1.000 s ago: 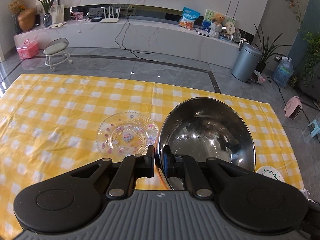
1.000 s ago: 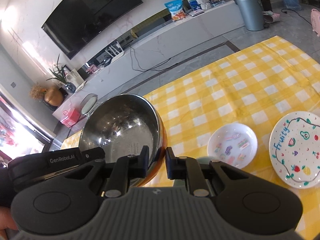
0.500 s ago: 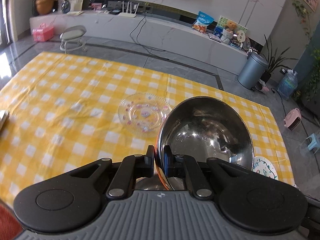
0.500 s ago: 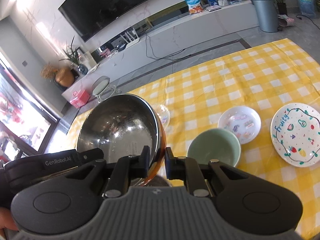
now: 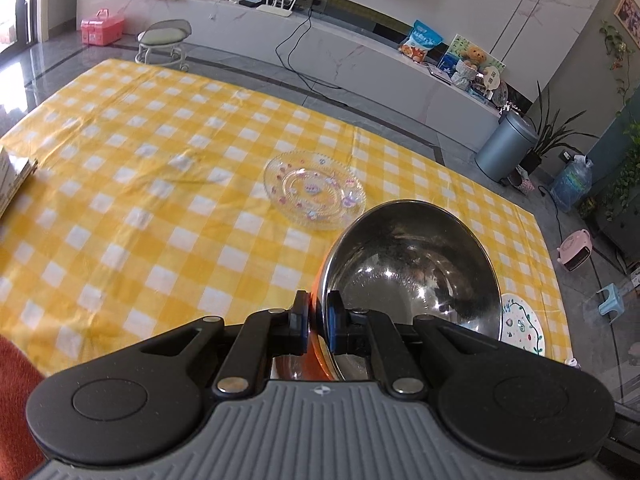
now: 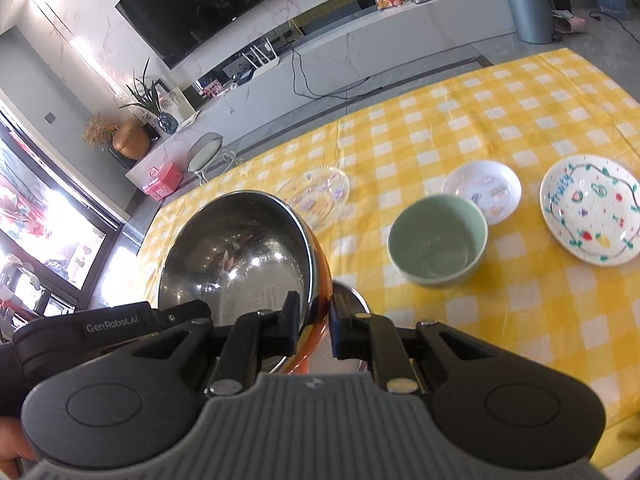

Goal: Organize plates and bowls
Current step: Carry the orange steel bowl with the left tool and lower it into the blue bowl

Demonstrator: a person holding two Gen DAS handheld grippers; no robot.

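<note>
Left claw (image 5: 317, 322) pinched on steel bowl (image 5: 412, 268) rim at nine o'clock, right claw (image 6: 314, 322) clamping the rim at three, bowl lifted above checked worktop (image 5: 160, 184), glass plate (image 5: 315, 189) at eleven, green bowl (image 6: 437, 239), small dish (image 6: 482, 192), fruit plate (image 6: 590, 209) at two.

Bright daylight, window glare at left, fisheye-bent edges
</note>
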